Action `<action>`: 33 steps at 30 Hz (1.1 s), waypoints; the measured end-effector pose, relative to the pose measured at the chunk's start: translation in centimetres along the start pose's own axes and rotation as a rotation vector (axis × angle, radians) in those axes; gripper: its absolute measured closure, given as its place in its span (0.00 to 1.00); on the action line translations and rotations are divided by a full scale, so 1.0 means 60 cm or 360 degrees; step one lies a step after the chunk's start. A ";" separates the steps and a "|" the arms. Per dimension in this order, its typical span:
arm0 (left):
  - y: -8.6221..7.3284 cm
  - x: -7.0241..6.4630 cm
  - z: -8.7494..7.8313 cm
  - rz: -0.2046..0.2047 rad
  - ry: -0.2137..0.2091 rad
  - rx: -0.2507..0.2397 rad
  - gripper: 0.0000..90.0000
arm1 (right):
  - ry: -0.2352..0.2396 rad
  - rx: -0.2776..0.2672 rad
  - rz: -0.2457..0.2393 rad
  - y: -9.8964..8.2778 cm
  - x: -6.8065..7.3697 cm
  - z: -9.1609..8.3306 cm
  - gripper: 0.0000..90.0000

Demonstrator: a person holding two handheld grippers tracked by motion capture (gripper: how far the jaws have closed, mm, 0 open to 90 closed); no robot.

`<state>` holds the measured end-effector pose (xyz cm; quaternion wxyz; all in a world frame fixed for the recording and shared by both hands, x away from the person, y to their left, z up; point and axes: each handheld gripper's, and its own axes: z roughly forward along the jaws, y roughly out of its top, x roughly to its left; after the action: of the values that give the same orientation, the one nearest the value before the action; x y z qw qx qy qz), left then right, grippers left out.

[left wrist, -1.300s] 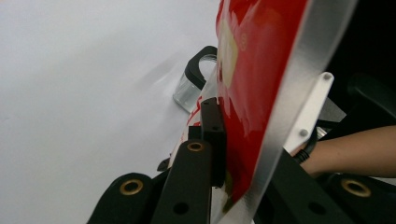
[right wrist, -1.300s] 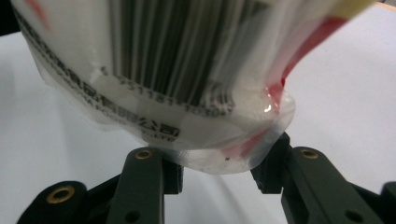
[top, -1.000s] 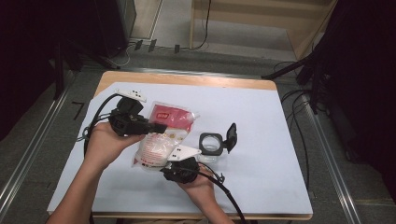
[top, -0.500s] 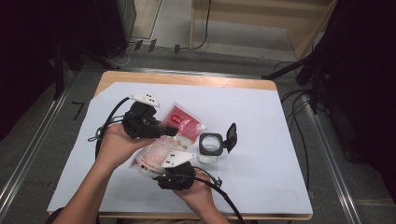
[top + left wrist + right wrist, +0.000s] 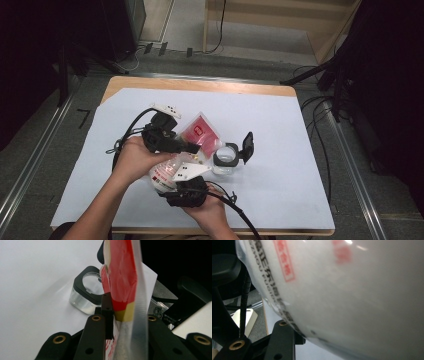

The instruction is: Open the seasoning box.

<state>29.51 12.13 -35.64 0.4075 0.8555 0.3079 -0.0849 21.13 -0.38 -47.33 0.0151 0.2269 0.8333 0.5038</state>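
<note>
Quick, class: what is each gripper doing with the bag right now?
Left gripper: closed on the bag's red top edge, fingers just easing apart.
Right gripper: closed on the bag's white lower end.

Bright tabletop, dark surroundings; both close views soft and partly blown out.

In the high view the white table sheet [image 5: 280, 150] is evenly lit from above, with only faint, short shadows under the hands, while the room to the left and right falls into near black. The picture is a little soft and grainy. In the left gripper view the bag [image 5: 125, 285] sits too close to be sharp; its clear edge smears into a pale band, and the clear container [image 5: 86, 293] behind is crisper. In the right gripper view the bag's white bulk is blurred, with glare at the top right washing out the red print.
</note>
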 end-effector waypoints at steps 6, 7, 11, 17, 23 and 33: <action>0.005 -0.004 0.015 0.0004 0.0021 0.0015 0.90 | -0.0019 0.0010 0.0036 -0.002 -0.001 0.001 0.62; 0.007 -0.004 0.018 0.0003 0.0018 0.0025 0.89 | -0.0015 0.0010 0.0045 -0.002 -0.002 0.000 0.63; 0.012 -0.001 0.021 0.0002 0.0017 0.0051 0.87 | 0.0009 0.0001 0.0087 -0.001 -0.003 -0.001 0.63; 0.031 -0.001 0.027 -0.0037 -0.0004 0.0096 0.85 | -0.0056 -0.0029 0.0081 0.004 0.000 -0.004 0.61; 0.036 0.001 0.028 -0.0051 0.0001 0.0083 0.81 | -0.0090 -0.0024 0.0141 0.006 0.001 -0.010 0.66; 0.025 0.001 0.018 -0.0065 0.0032 0.0056 0.75 | 0.0005 -0.0109 0.0327 -0.001 -0.009 -0.013 0.67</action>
<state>30.58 10.66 -35.40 0.3876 0.8569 0.3277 -0.0900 21.41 -1.25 -47.12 -0.0302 0.3096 0.7880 0.5312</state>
